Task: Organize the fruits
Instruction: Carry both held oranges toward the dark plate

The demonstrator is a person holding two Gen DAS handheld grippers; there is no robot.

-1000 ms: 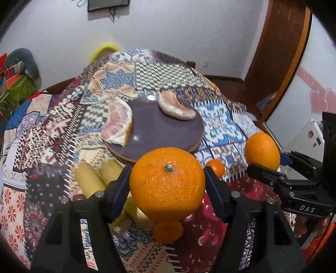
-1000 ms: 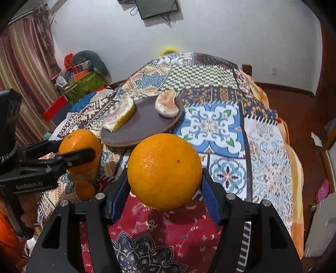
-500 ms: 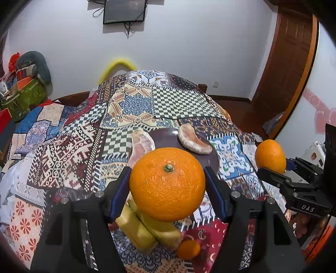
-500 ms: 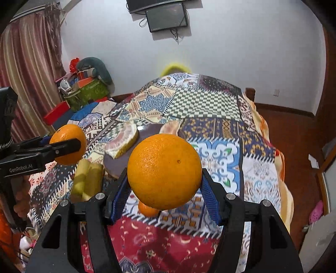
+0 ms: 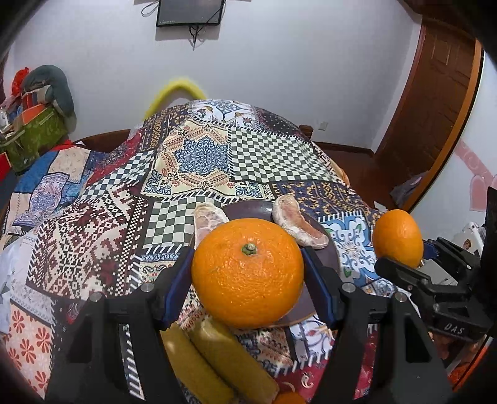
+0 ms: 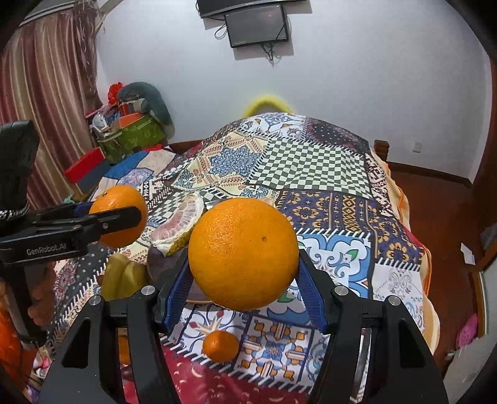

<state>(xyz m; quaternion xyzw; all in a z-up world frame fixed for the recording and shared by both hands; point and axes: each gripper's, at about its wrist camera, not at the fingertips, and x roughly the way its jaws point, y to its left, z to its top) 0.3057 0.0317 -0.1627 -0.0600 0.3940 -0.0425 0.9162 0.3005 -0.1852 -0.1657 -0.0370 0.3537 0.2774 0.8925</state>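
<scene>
My left claw point(image 5: 247, 273) grasps an orange point(image 5: 247, 273) between its blue pads, with the green stem end turned toward the camera. My right claw point(image 6: 243, 273) grasps a second orange point(image 6: 243, 253) in the same way, and this one shows a small dark spot on its peel. Both fruits hang in the air above the quilt point(image 5: 198, 161), which has many patterns.

Just behind the left claw is a dark round plate point(image 5: 329, 251). Two peeled pomelo pieces point(image 5: 298, 225) lie on its far part, one to the left and one to the right. Below the left claw, near to me, two yellow bananas point(image 5: 217, 366) lie side by side on the quilt. In the right view a small tangerine point(image 6: 220, 345) sits on the quilt under the right claw, a little to its left.

The right claw and its orange appear at the right edge of the left view, and the left claw with its orange appears at the left edge of the right view, so the two claws are beside each other. A dark screen point(image 6: 256, 28) hangs on the white wall far ahead.
</scene>
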